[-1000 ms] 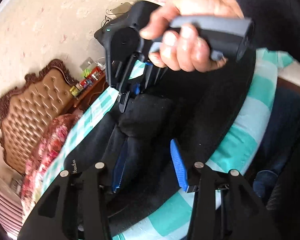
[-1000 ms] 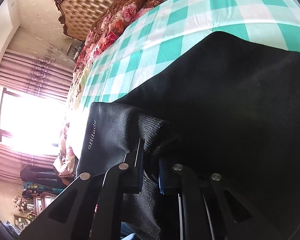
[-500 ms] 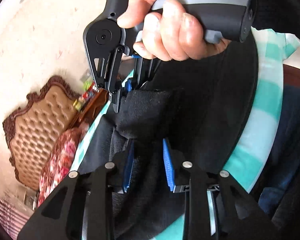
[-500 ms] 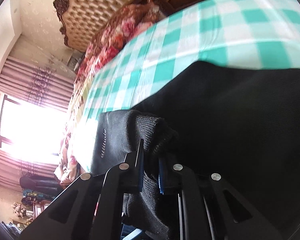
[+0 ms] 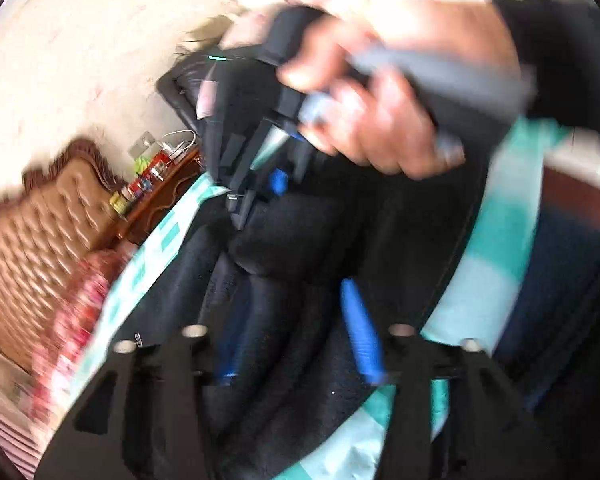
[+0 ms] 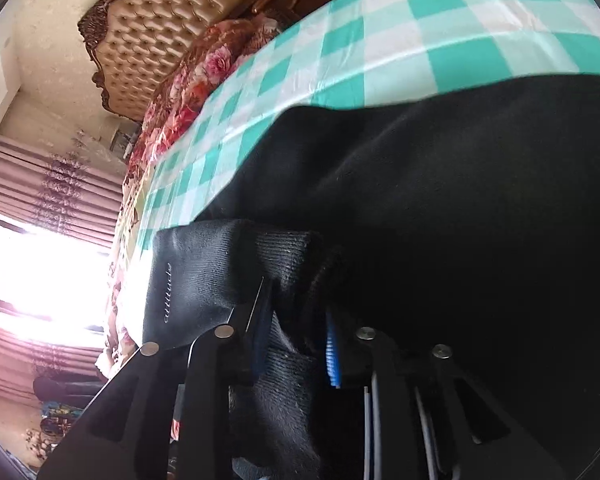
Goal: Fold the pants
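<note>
Black pants [image 6: 460,220] lie on a green-and-white checked cloth [image 6: 420,32]. In the right wrist view my right gripper [image 6: 296,344] has its jaws opening, and the ribbed cuff [image 6: 288,256] sits loosely between the blue pads. A flat black edge with script lettering [image 6: 180,280] lies just left of it. In the blurred left wrist view my left gripper [image 5: 296,336] is also opening, its blue pads wide apart on either side of a fold of the pants [image 5: 292,240]. Just beyond that fold a hand [image 5: 380,112] holds the right gripper [image 5: 260,200] at the cuff.
A tufted tan headboard [image 6: 160,28] and floral bedding [image 6: 204,76] lie beyond the checked cloth. A wooden nightstand with small bottles [image 5: 152,192] stands by the wall. Curtains frame a bright window [image 6: 40,272] at left. The person's dark blue trousers [image 5: 560,280] are at the cloth's near edge.
The left jaws narrowed on the fold, then spread wide again. The right jaws, shut on the cuff before, have parted. The right gripper has shifted across the pants.
</note>
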Action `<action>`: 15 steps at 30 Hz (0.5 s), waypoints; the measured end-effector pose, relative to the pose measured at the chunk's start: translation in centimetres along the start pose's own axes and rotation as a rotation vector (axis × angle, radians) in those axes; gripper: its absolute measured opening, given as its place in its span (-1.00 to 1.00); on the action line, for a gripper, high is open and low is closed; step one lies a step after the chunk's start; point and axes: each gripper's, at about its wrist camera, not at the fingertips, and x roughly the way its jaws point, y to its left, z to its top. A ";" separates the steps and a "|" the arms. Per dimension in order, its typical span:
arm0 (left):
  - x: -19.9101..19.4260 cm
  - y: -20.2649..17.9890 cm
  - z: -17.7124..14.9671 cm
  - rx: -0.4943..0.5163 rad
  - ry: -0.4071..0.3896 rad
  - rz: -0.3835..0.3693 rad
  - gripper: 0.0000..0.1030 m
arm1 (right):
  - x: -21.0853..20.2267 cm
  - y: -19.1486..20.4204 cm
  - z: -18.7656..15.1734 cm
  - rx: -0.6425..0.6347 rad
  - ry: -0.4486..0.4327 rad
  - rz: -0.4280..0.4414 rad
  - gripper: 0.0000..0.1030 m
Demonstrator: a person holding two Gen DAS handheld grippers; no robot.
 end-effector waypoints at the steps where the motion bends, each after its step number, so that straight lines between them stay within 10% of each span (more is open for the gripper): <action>1: -1.2 1.3 0.1 -0.081 -0.026 -0.007 0.26 | -1.1 0.0 0.0 -0.006 -0.041 -0.019 -0.34; 5: -2.9 7.6 -1.0 -0.394 -0.047 -0.011 0.26 | -5.4 0.3 -0.6 -0.044 -0.212 -0.145 0.07; 11: 0.3 16.0 -5.8 -0.772 0.173 -0.061 -0.07 | -7.9 5.8 -4.6 -0.289 -0.416 -0.416 0.66; 15: 0.1 18.4 -7.7 -0.905 0.205 -0.035 0.41 | -5.8 8.8 -7.2 -0.358 -0.441 -0.458 0.70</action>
